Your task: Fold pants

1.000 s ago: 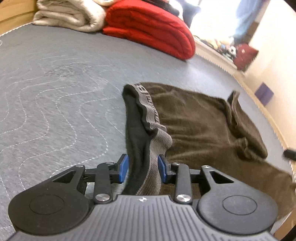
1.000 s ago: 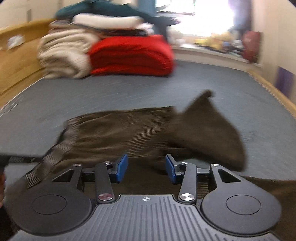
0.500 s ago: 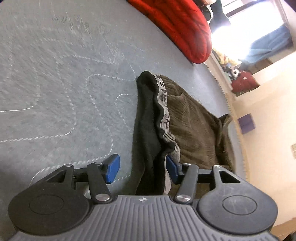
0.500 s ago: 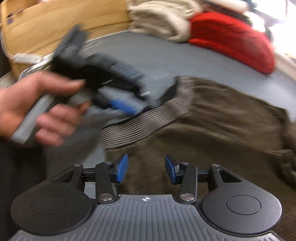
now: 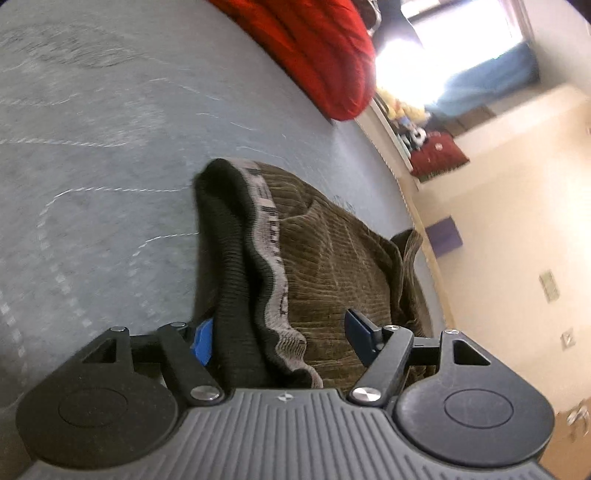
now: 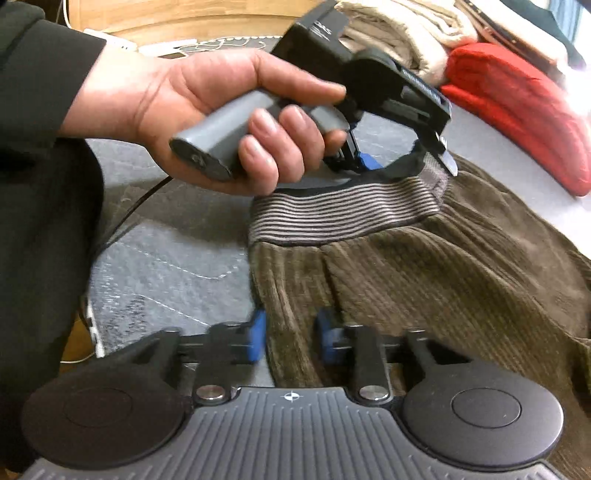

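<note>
pants [image 5: 332, 258] on grey quilted mattress [image 5: 92, 147]

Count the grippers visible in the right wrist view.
2. The right gripper sits at the bottom edge; its jaws have just been closing on brown pants fabric. The left gripper, held in a hand, has just been opening, with the striped waistband between its jaws.

A grey quilted mattress [image 5: 110, 155] with pale stitched wavy lines carries everything. Brown corduroy pants [image 6: 424, 280] lie spread on it, striped waistband [image 6: 343, 212] toward the near edge. A folded red blanket [image 5: 314, 48] and cream blankets [image 6: 402, 33] are stacked at the far end.
</note>
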